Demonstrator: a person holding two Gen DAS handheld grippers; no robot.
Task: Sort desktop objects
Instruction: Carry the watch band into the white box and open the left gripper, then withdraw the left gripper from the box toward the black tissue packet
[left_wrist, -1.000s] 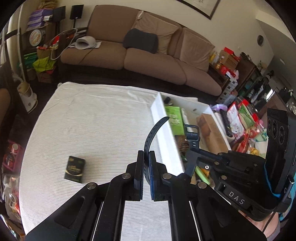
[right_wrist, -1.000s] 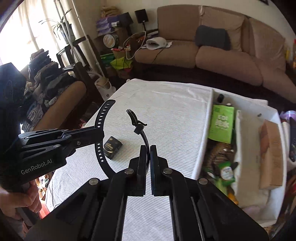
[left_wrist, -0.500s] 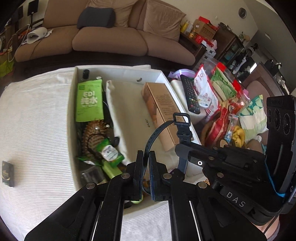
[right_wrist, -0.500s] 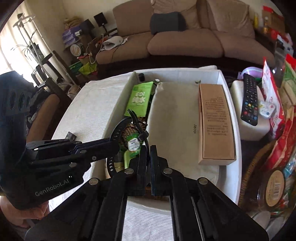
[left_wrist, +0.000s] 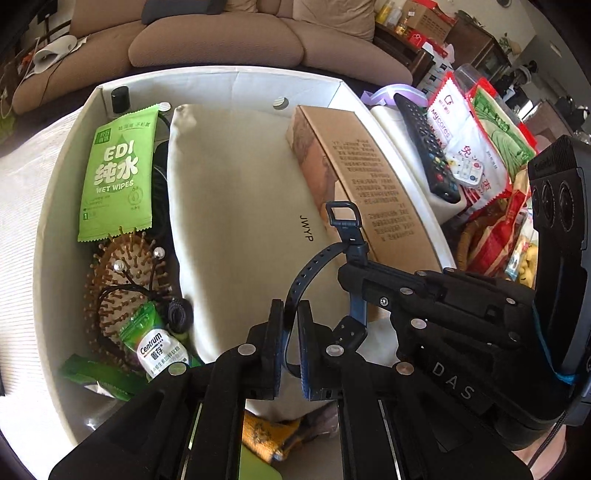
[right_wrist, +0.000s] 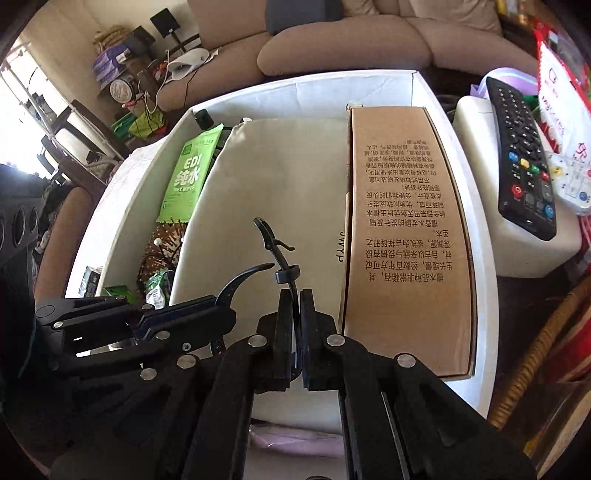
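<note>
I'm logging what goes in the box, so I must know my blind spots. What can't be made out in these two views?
- Watch body between the strap halves: both views, hidden behind the left tool and right tool.
- Orange item at the white box front: left view, covered by the tool.
- Hairbrush handle: under packets.
- Small dark box outside: right view, too small.

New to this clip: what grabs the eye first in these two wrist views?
A dark blue watch strap is pinched by both grippers at once, the left gripper on the holed end and the right gripper on the buckle end, above the white storage box. Below it lies a beige JWYP pouch, with a long brown cardboard box along its right and a green wet wipes pack on its left.
</note>
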